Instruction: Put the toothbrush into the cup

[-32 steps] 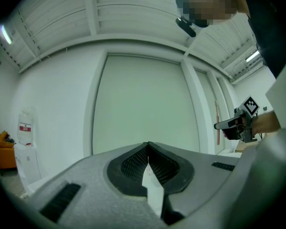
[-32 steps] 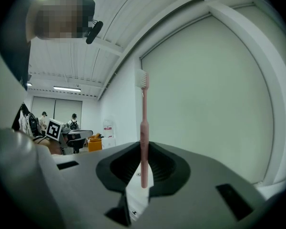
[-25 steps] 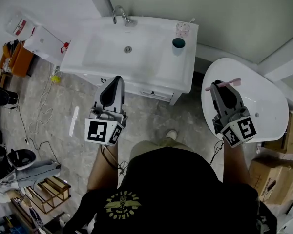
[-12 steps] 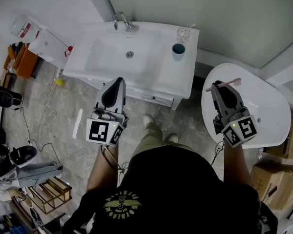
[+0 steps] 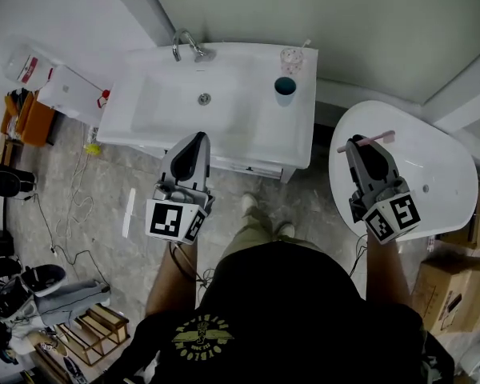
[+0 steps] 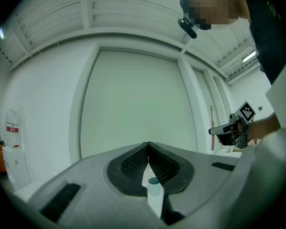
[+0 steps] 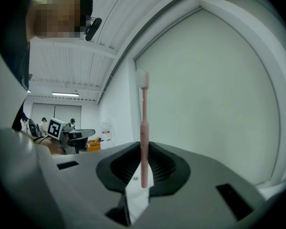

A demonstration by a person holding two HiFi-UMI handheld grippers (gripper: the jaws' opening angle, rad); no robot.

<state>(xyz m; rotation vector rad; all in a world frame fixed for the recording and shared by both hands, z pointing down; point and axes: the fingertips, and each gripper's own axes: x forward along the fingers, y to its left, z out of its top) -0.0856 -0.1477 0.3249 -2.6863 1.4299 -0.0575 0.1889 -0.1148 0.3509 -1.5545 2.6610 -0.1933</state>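
A pink toothbrush (image 5: 368,140) lies crosswise in my right gripper (image 5: 354,142), which is shut on its handle. In the right gripper view the toothbrush (image 7: 144,128) stands upright with its white bristle head at the top. A teal cup (image 5: 286,86) stands at the back right of the white washbasin (image 5: 176,114), well to the left of the right gripper. My left gripper (image 5: 198,137) hangs at the washbasin's front edge, shut and empty. Past its closed tips, the left gripper view shows the teal cup (image 6: 154,181).
A clear glass (image 5: 292,57) stands just behind the teal cup, and a tap (image 5: 184,42) is at the basin's back left. The right gripper hovers over a white oval tub (image 5: 440,166). Cardboard boxes (image 5: 456,294) sit at the right. Cables and clutter lie on the floor at the left.
The person has stepped towards the washbasin. The left gripper now reaches slightly over its front edge. The right gripper still holds the toothbrush over the white tub.
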